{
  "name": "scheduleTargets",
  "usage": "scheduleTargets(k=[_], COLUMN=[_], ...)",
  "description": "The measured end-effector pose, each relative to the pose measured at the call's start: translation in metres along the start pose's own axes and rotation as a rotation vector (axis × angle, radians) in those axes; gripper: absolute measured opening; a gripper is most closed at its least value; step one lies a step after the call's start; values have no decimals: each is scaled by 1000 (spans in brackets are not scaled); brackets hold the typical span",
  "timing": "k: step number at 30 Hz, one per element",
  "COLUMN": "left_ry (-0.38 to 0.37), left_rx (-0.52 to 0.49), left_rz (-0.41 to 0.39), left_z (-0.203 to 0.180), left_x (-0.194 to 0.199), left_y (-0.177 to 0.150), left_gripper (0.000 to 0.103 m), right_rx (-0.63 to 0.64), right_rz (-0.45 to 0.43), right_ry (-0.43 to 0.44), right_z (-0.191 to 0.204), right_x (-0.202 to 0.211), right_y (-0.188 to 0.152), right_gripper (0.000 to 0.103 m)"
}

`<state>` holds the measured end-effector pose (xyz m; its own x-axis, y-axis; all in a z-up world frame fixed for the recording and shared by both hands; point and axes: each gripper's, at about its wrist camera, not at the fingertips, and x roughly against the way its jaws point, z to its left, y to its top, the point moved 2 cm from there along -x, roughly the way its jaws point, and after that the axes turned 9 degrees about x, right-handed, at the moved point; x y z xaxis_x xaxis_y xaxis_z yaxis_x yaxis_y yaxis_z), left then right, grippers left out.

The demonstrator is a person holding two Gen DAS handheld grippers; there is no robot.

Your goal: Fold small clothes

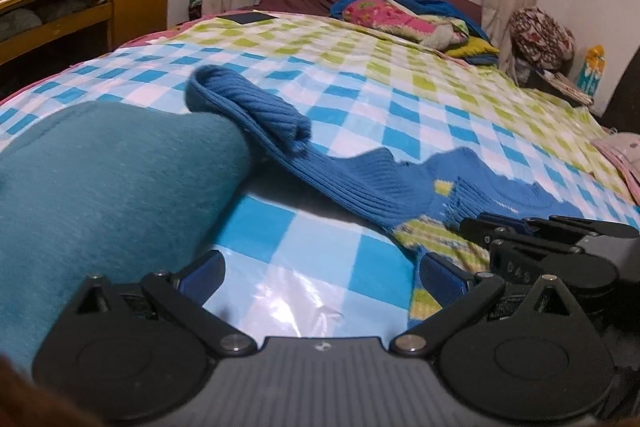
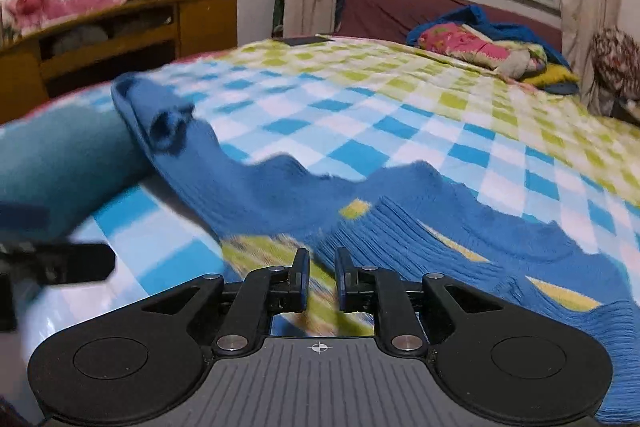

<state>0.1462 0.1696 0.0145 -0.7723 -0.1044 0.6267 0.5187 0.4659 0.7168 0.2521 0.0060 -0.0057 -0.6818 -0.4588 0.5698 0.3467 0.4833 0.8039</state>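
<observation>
A blue ribbed knit sweater (image 1: 360, 183) (image 2: 280, 195) with a yellow-green patterned part lies spread on the checked bed cover (image 1: 340, 75). Its sleeve (image 1: 260, 107) is curled up and rests against a teal garment (image 1: 100, 187) (image 2: 60, 155) on the left. My left gripper (image 1: 320, 275) is wide open over bare cover, and its right pad (image 1: 440, 273) sits at the sweater's edge. My right gripper (image 2: 322, 277) hovers low over the patterned hem. Its jaws stand a narrow gap apart, with nothing pinched between them. It also shows in the left wrist view as the right gripper (image 1: 540, 239).
A heap of pink, blue and yellow clothes (image 1: 404, 17) lies at the far side of the bed, with a dark flat item (image 1: 248, 17) near the far left edge. A wooden cabinet (image 1: 80, 11) stands left, a patterned bundle (image 1: 540, 35) right, and pale pink cloth (image 1: 624, 155) at the right edge.
</observation>
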Motion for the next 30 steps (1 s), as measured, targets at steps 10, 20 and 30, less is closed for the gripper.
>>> scheduleTargets(k=[10,20,30], left_ry=[-3,-3,4], left_rx=[74,37,9], left_rz=[-43,-54,-65], left_z=[28,26,22], left_x=[7,6,2], left_y=[17,16,12], left_gripper=[103,103,103], right_rx=[-174,-138,-123], right_rz=[-25,1,49], right_ry=[261,408,352], right_z=[26,57,51], right_x=[-17,-53,-58], right_y=[66,116,120], right_gripper=[23,42,0])
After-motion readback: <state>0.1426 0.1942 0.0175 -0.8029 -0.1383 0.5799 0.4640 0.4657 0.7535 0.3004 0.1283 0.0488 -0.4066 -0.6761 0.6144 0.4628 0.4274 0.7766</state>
